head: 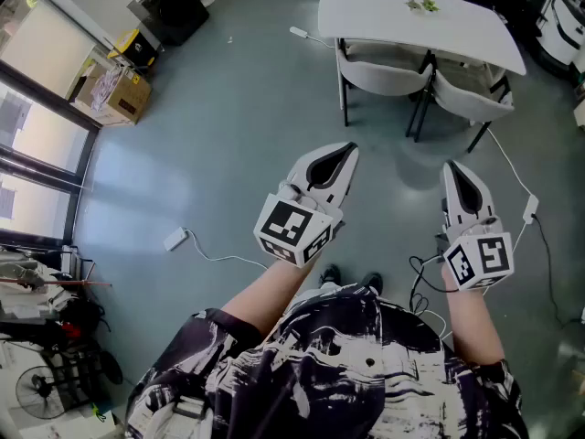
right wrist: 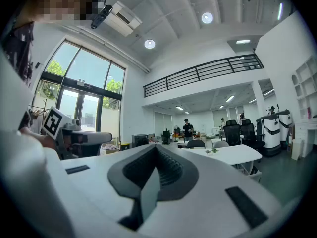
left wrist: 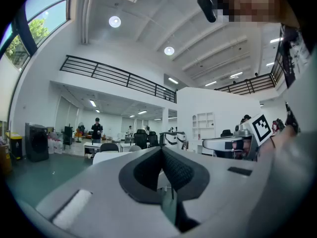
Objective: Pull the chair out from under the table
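Both tongs are clenched on nothing: left tongs (head: 345, 154) and right tongs (head: 455, 170) are held level, side by side, well short of the furniture. Ahead of the left tongs a white chair (head: 384, 73) sits pushed in under the near edge of the table (head: 366, 7). A second chair (head: 471, 97) is tucked in beside it, ahead of the right tongs. A small green item (head: 422, 5) lies on the table beyond. A white cable (head: 512, 167) crosses the floor (head: 238, 108) just right of the right tongs. A box (head: 114, 91) stands far left of the left tongs.
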Tool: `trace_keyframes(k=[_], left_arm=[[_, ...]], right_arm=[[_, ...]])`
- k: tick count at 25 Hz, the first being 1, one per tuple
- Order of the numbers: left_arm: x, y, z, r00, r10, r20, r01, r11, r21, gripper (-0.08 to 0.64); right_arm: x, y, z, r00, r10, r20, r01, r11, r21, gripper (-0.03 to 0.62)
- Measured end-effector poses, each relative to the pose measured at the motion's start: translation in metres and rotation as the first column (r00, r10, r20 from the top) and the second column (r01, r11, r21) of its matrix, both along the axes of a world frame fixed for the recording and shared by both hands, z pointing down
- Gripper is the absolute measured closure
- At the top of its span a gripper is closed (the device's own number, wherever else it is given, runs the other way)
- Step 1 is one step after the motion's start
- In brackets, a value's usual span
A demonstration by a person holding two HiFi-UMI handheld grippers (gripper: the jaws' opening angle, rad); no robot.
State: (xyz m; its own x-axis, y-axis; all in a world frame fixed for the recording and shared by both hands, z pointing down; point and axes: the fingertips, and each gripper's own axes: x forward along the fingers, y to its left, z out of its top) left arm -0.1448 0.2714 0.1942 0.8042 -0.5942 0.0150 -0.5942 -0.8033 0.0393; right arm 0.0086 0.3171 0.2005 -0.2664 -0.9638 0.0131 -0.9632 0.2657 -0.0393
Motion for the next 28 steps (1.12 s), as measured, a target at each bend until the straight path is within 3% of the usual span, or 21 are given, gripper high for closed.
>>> trace_keyframes(k=[13, 15, 17, 18, 19, 20, 21, 24, 28], left_arm=[[-0.003, 0.000, 0.000, 1.000, 0.004, -0.003, -0.004, 1.000, -0.004, 0.555], [-0.002, 0.002, -0.001, 0.999, 0.030, -0.014, -0.030, 0.999, -0.010, 0.555], [0.002, 0.004, -0.004, 0.996, 0.077, -0.043, -0.077, 0.997, 0.000, 0.554], [0.005, 0.005, -0.008, 0.993, 0.097, -0.060, -0.096, 0.995, 0.020, 0.466], [0.008, 0.006, -0.011, 0.991, 0.116, -0.071, -0.113, 0.993, 0.044, 0.216], [0.011, 0.006, -0.014, 0.988, 0.133, -0.073, -0.129, 0.990, 0.064, 0.133], [0.013, 0.007, -0.015, 0.987, 0.147, -0.068, -0.142, 0.987, 0.079, 0.120], [0.016, 0.006, -0.017, 0.986, 0.163, -0.042, -0.158, 0.982, 0.099, 0.109], [0.020, 0.002, -0.014, 0.985, 0.169, -0.031, -0.165, 0.982, 0.093, 0.109]], right_arm=[[-0.004, 0.000, 0.000, 1.000, -0.008, -0.008, 0.008, 1.000, 0.001, 0.595], [-0.008, 0.000, -0.003, 0.999, -0.033, 0.022, 0.033, 0.999, 0.018, 0.595], [-0.012, -0.003, -0.012, 0.991, -0.082, 0.108, 0.076, 0.995, 0.063, 0.594], [-0.012, -0.005, -0.019, 0.982, -0.102, 0.158, 0.087, 0.991, 0.099, 0.400], [-0.010, -0.006, -0.025, 0.975, -0.114, 0.190, 0.089, 0.987, 0.137, 0.174], [-0.008, -0.006, -0.030, 0.974, -0.120, 0.190, 0.088, 0.982, 0.168, 0.154], [-0.008, -0.006, -0.032, 0.979, -0.125, 0.163, 0.093, 0.977, 0.190, 0.122], [-0.009, -0.005, -0.036, 0.984, -0.150, 0.094, 0.127, 0.969, 0.211, 0.092], [-0.004, -0.010, -0.033, 0.984, -0.156, 0.088, 0.137, 0.971, 0.198, 0.091]])
